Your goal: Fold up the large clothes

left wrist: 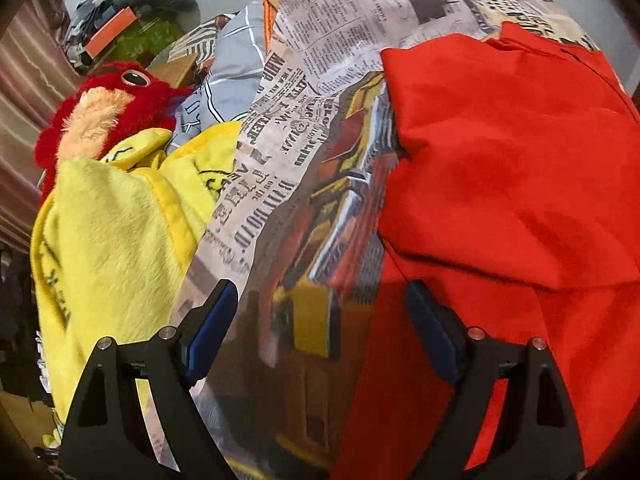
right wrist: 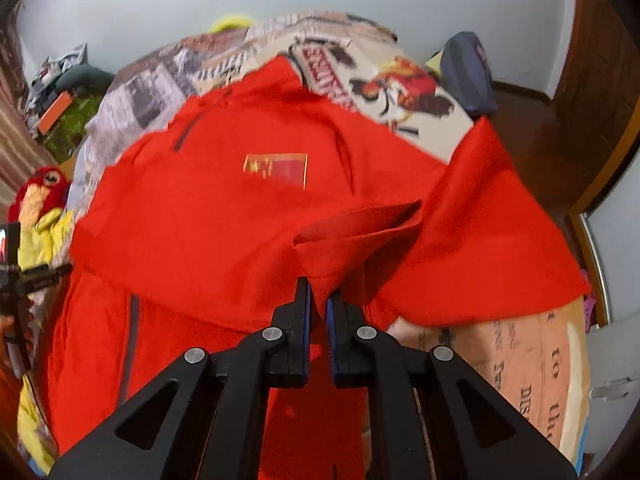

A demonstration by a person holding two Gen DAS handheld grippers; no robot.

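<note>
Red jacket lies spread on a bed covered by a newspaper-print sheet; a flag patch faces up on the chest area.

Right gripper: jaws nearly pressed together, pinching a raised fold of the jacket's red cloth. The fold stands up in a peak just ahead of the jaws, with a sleeve or flap draped to the right over the sheet edge.

Left gripper: jaws spread wide and holding nothing. It hovers over the sheet at the jacket's left edge, its right jaw above red cloth and its left jaw near a yellow blanket.

A red plush toy sits beyond the blanket. A dark blue bag rests at the far right corner of the bed.
</note>
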